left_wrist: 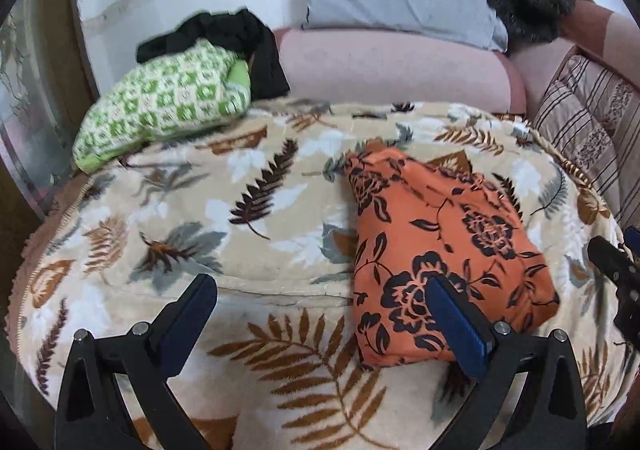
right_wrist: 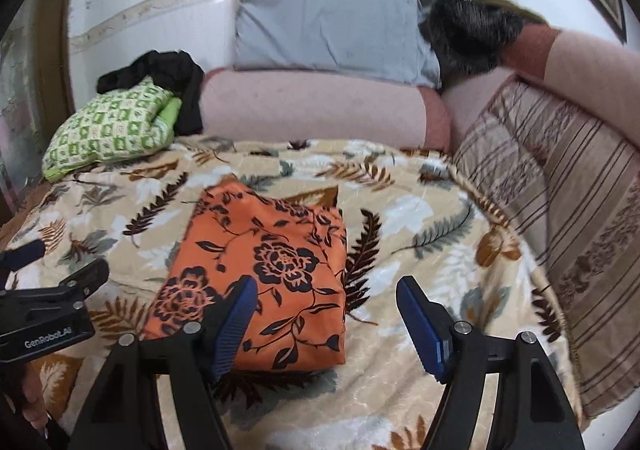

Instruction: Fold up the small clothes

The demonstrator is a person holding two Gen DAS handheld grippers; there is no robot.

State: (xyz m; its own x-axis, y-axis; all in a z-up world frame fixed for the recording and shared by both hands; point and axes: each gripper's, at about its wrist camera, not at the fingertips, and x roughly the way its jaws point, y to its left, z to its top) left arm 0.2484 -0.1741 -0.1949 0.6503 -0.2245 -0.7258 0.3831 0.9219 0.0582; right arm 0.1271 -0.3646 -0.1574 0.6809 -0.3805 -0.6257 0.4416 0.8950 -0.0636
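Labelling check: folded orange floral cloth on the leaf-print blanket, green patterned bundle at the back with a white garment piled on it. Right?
Wrong on one point: the garment piled on the green patterned bundle is black, not white, as the left wrist view shows. The folded orange floral cloth does lie on the leaf-print blanket.

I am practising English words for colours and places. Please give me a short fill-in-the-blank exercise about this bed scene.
1. The folded floral cloth is black and ____.
2. It lies on the leaf-print ____.
3. The black garment lies partly on the ____ checked cushion.
4. Both claws, left and right, are ____.

Missing words: orange; blanket; green; open
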